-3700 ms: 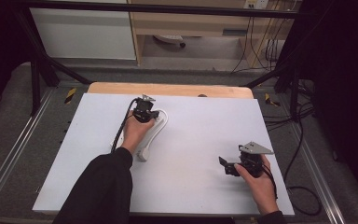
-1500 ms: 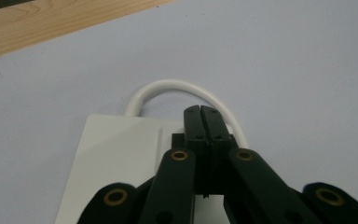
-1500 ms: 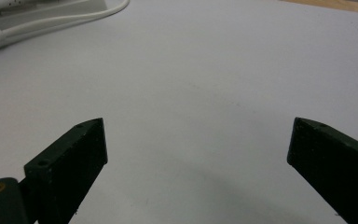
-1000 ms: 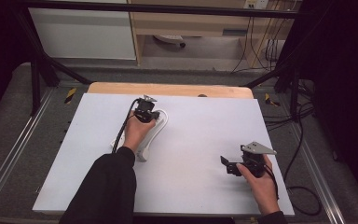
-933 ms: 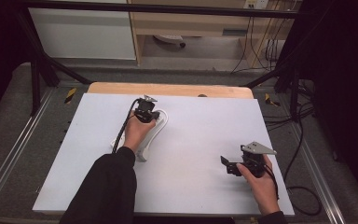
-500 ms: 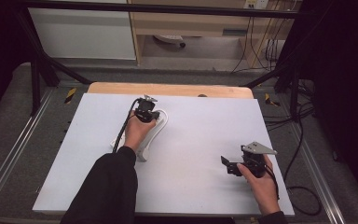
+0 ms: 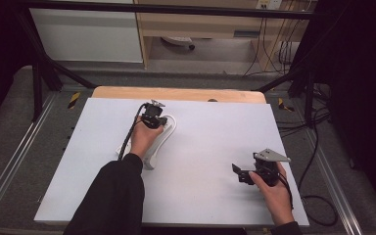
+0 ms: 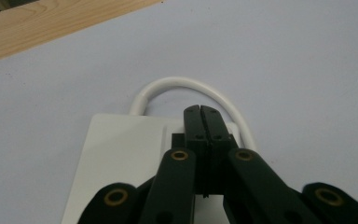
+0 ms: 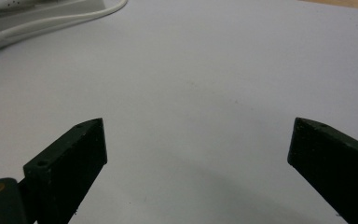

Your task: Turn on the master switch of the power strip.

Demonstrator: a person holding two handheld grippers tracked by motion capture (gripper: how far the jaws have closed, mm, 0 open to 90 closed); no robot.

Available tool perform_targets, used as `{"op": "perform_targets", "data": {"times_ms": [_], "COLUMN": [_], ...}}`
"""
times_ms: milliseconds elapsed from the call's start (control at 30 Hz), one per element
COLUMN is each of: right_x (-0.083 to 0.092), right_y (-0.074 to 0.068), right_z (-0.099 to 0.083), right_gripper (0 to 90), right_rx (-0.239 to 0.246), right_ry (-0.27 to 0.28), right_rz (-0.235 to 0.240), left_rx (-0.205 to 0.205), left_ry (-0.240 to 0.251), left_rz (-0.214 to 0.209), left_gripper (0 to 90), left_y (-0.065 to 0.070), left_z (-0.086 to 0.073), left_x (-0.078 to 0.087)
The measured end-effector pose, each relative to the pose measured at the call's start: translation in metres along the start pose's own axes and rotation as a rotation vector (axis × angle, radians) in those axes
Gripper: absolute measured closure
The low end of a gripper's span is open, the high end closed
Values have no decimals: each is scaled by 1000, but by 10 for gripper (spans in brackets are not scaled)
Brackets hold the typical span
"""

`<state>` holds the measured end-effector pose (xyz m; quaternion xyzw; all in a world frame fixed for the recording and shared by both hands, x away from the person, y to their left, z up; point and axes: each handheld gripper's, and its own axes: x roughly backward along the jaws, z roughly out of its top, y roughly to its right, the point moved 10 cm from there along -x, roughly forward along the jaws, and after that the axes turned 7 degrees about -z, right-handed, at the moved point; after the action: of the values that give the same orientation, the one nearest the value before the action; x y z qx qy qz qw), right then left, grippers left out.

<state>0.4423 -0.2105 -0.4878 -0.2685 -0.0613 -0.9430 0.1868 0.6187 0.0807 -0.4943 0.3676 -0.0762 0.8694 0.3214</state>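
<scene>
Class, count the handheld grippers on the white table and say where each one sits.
2. The left gripper is at the far centre-left, jaws shut over a white power strip. The right gripper is near the right front edge, jaws open over bare table.

Power strip (image 7: 157, 142) on board (image 7: 210, 147) left-centre, wooden table (image 7: 176, 94) behind

**A:** What sits on the tabletop (image 7: 200, 161)?

**B:** It is a pale grey-white sheet over a wooden top, whose bare wood strip (image 7: 176, 94) shows along the far edge. A flat white power strip (image 8: 121, 158) lies left of centre, and its white cord (image 8: 186, 86) curves in a loop at the far end.

**A:** And around it?

**B:** A white cabinet (image 7: 85, 34) and a wooden shelf unit (image 7: 215, 27) stand behind. Black cables (image 7: 318, 147) trail over the grey floor (image 7: 10, 127) on the right.
</scene>
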Motion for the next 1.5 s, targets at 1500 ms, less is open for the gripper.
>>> {"op": "perform_targets", "data": {"times_ms": [1500], "right_x": [-1], "right_y": [0], "right_z": [3], "right_gripper": [49], "right_rx": [-9], "right_ry": [14], "right_rz": [-1], "left_rx": [-26], "left_ry": [103], "left_rz": [-9], "left_gripper": [834], "left_y": [12], "left_z": [15], "left_x": [11]}}
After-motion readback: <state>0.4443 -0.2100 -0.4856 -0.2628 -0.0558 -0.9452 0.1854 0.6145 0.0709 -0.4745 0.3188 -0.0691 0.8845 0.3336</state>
